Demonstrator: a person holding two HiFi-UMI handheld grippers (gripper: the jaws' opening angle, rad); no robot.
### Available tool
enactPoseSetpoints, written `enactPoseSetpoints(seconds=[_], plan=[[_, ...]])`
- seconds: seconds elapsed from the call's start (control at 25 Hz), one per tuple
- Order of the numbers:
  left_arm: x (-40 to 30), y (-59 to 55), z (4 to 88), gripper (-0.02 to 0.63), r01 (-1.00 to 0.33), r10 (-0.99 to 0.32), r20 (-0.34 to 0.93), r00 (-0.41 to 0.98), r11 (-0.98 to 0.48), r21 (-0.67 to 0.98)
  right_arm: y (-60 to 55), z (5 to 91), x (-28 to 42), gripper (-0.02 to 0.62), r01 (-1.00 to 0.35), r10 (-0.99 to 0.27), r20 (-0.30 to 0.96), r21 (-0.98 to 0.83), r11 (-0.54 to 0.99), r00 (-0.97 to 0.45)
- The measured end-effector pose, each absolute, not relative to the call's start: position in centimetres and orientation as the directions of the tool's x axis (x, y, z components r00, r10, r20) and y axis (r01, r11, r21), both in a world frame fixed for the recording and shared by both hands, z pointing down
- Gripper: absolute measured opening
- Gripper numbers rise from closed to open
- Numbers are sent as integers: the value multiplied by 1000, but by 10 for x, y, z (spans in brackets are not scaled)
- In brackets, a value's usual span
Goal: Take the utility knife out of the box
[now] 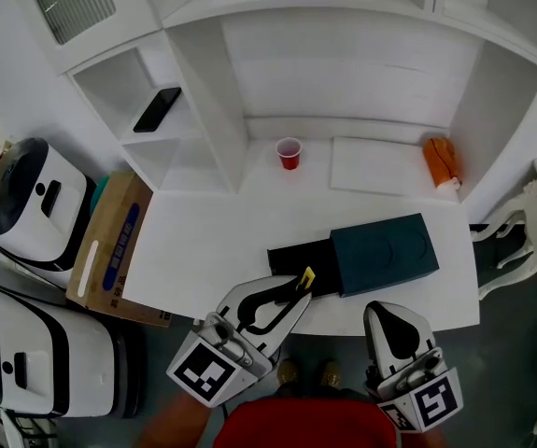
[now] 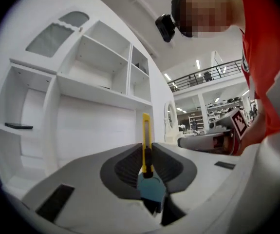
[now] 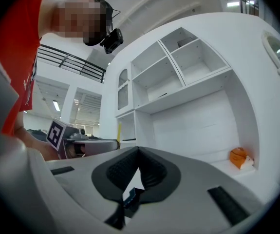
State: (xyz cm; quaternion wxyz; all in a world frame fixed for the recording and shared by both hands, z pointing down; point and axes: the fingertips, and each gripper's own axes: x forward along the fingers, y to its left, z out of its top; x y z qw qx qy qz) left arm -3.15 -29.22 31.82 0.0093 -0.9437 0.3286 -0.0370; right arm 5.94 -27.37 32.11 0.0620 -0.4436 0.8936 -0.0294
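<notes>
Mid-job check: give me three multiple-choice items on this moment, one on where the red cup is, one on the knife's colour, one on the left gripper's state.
1. Where does the red cup stand?
A. On the white desk, near its back wall
B. On the top shelf
C. On the floor

2. What colour is the utility knife?
A. Red
B. Yellow
C. Green

3. What state is the left gripper in?
A. Open and empty
B. Shut on the utility knife
C. Shut on the red cup

Answers:
1 A: the head view shows the cup upright on the desk, close to the back panel.
2 B: the left gripper view shows a yellow body sticking out past the jaws.
3 B: the left gripper view shows both pads pressed on the knife.
</notes>
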Motion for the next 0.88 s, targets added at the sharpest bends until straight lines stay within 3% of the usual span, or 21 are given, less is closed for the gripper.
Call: enactPoseSetpoints(seconds=[0.2, 0.88], plan=[[-43, -273, 304, 81, -671, -670, -42, 741, -739, -50, -265, 316, 52, 2, -784, -791, -98, -105, 612, -604], [-29, -244, 309, 81, -638, -636, -52, 770, -769, -39, -252, 303, 52, 2, -785, -791, -117, -97, 611, -601]])
